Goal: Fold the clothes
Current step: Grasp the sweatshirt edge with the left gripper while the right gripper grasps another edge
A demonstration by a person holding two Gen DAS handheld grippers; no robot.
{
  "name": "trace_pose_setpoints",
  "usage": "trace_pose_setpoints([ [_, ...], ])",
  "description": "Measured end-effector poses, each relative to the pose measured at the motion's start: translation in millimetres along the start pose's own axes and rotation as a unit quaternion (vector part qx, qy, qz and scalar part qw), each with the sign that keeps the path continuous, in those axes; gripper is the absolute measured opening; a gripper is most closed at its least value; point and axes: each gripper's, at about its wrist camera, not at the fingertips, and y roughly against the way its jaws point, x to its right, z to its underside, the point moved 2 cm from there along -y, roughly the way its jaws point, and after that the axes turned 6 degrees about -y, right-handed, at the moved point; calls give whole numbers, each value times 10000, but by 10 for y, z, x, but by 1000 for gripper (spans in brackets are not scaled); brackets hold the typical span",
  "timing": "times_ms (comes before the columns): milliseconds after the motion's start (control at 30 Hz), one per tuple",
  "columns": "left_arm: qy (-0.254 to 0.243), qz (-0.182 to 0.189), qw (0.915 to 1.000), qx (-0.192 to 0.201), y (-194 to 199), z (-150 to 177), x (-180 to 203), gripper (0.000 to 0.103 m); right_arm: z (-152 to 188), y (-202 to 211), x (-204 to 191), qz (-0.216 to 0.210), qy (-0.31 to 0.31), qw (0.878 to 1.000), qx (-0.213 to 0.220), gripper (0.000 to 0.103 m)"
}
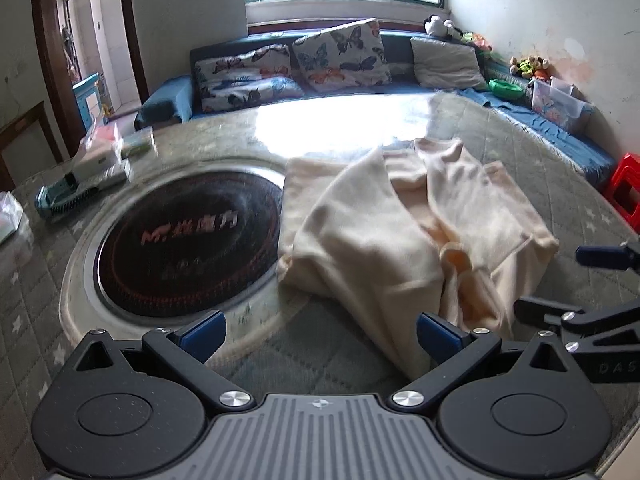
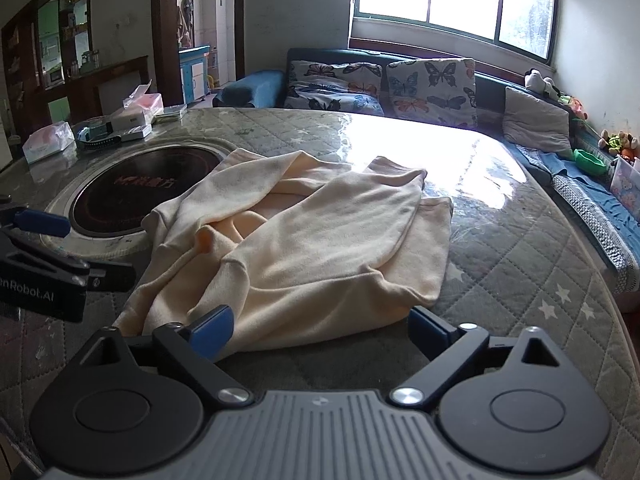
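A cream garment [image 1: 404, 224] lies rumpled and partly folded on the quilted table [image 1: 320, 356], with a sleeve trailing toward the near edge. It also shows in the right wrist view [image 2: 316, 244]. My left gripper [image 1: 320, 330] is open and empty, just short of the garment's near sleeve, which lies by its right finger. My right gripper [image 2: 320, 330] is open and empty at the garment's near hem. The right gripper shows at the right edge of the left wrist view [image 1: 576, 280], and the left gripper at the left edge of the right wrist view [image 2: 76, 248]; both hover beside the garment.
A round black hotplate [image 1: 188, 240] is set into the table left of the garment. Boxes and packets [image 1: 100, 160] sit at the table's far left. A blue sofa with butterfly cushions [image 1: 340, 56] runs behind the table. A red stool [image 1: 626, 188] stands at the right.
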Motion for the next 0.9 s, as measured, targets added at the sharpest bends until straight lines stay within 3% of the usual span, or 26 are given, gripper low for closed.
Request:
trace_pose_setpoints([
  [367,-281,-72,9987,413,-314,-554,49,102,-315,-226,219,-66,-263,9996,-4,82],
  [733,-598,13,9974,398,-932,-1018,228,95,-698,-669,564,-64,-574,9982,-159,66],
  [900,-654,357,9971,131,-1288,-1145,265,93,-887,-880,703,-54,-705,9973,-195,60],
])
